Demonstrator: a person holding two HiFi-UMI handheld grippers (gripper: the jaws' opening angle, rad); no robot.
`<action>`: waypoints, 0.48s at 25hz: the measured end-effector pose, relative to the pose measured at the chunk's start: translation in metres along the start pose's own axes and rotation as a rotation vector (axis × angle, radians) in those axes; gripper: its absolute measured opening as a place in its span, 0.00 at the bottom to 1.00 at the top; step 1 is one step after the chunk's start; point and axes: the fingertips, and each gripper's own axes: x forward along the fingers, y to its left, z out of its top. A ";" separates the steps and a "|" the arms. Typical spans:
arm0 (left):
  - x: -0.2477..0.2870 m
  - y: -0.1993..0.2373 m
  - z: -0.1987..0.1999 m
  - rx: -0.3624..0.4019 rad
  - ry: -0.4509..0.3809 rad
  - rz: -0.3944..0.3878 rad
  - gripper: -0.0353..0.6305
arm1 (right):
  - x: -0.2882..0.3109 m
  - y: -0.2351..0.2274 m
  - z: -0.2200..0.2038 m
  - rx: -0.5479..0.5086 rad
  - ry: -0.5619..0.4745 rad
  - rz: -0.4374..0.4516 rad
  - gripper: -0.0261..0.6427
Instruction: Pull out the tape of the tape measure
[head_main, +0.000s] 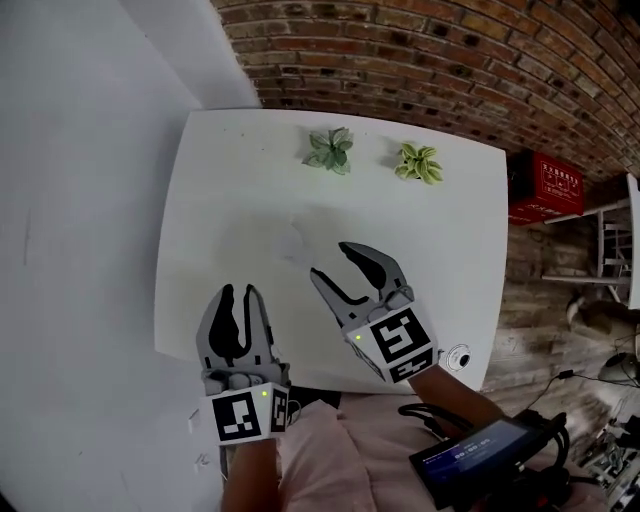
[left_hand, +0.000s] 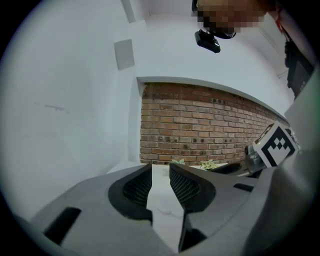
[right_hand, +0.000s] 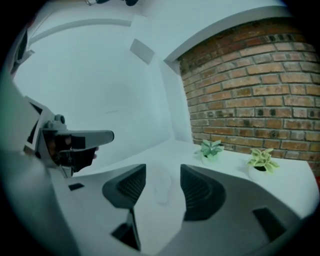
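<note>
A small round white object with a dark centre (head_main: 458, 357) lies near the front right edge of the white table (head_main: 240, 180); it may be the tape measure, too small to tell. My left gripper (head_main: 238, 300) hovers over the front left edge, its jaws a narrow gap apart with nothing between them (left_hand: 160, 170). My right gripper (head_main: 330, 258) is over the table's middle front, open wide and empty (right_hand: 162, 172). The round object sits to the right of the right gripper, apart from it. A faint pale smudge (right_hand: 162, 187) marks the tabletop ahead of the right jaws.
Two small potted plants (head_main: 330, 150) (head_main: 418, 163) stand at the table's far edge before a brick wall (head_main: 450, 60). A red box (head_main: 545, 187) sits right of the table. A white wall (head_main: 80, 200) runs along the left. A device with a screen (head_main: 470, 455) hangs at the person's waist.
</note>
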 end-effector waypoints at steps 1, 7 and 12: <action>0.005 0.005 -0.006 -0.003 0.016 -0.010 0.23 | 0.009 0.002 -0.008 0.003 0.024 0.003 0.37; 0.030 0.028 -0.043 -0.026 0.097 -0.071 0.24 | 0.064 0.012 -0.063 0.002 0.184 0.014 0.37; 0.045 0.047 -0.068 -0.066 0.152 -0.108 0.26 | 0.092 0.007 -0.096 0.013 0.305 -0.016 0.37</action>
